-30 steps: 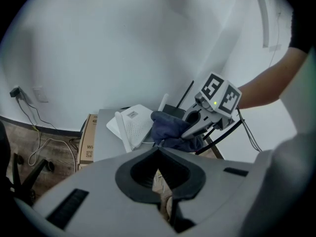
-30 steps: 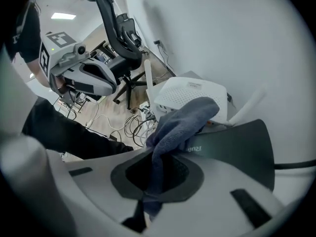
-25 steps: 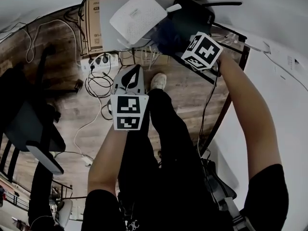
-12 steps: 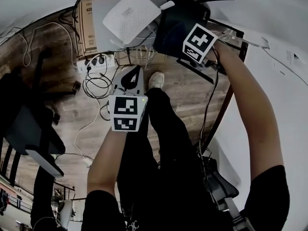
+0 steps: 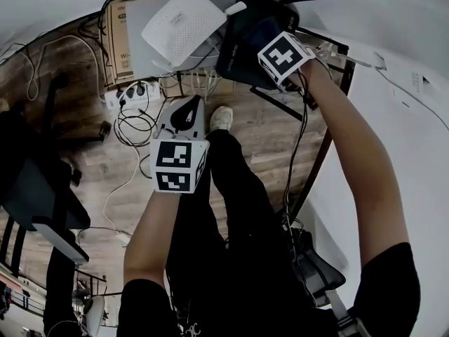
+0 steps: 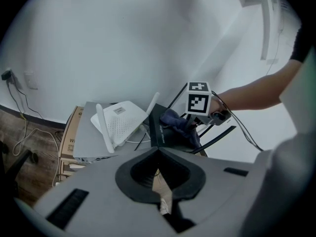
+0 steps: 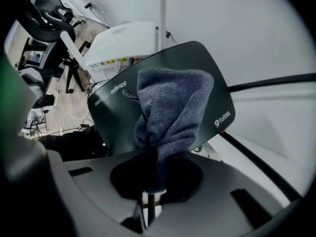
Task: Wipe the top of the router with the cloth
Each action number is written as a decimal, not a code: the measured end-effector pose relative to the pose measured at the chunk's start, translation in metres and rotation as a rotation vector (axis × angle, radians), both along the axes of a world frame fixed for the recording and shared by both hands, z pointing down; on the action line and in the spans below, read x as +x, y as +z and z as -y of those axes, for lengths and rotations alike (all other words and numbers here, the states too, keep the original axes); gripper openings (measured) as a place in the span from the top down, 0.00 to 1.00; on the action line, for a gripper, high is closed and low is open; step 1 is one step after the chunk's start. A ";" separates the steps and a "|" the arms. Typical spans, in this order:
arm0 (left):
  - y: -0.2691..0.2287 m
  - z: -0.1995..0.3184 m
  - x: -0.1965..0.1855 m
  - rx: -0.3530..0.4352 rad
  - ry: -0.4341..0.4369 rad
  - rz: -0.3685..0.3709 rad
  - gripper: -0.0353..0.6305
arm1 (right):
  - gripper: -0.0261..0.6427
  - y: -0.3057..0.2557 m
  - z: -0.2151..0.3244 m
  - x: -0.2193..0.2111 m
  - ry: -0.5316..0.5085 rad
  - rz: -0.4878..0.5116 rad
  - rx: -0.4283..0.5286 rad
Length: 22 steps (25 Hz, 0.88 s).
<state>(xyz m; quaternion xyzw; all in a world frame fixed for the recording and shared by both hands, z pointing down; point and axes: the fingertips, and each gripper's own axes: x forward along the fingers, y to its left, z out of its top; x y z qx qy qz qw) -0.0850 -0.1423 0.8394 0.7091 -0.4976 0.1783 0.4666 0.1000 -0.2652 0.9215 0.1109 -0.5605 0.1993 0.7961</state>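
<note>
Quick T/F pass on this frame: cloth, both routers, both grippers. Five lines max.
1. The right gripper is shut on the cloth. True.
2. The cloth lies on the white router. False: it lies on the top of the black router.
3. The left gripper holds a second cloth. False: its jaws are together with nothing between them, and it is held away from both routers.
4. The white router sits beside the black router. True.
</note>
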 end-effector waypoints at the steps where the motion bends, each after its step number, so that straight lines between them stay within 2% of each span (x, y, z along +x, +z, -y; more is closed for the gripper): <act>1: -0.001 0.000 0.001 0.001 0.004 0.000 0.95 | 0.94 0.000 0.007 0.000 0.006 -0.003 0.030; 11: 0.005 -0.006 -0.001 -0.015 0.005 0.003 0.95 | 0.94 0.006 0.040 0.003 0.086 -0.014 0.270; 13: 0.005 -0.006 0.000 -0.015 0.010 -0.001 0.95 | 0.94 0.006 0.046 0.003 0.161 -0.010 0.313; 19: 0.004 0.001 0.006 -0.013 -0.009 -0.042 0.95 | 0.94 0.001 0.064 0.005 0.479 0.004 0.437; 22: 0.003 0.003 0.008 -0.009 -0.004 -0.045 0.95 | 0.94 0.002 0.073 0.006 0.563 0.001 0.467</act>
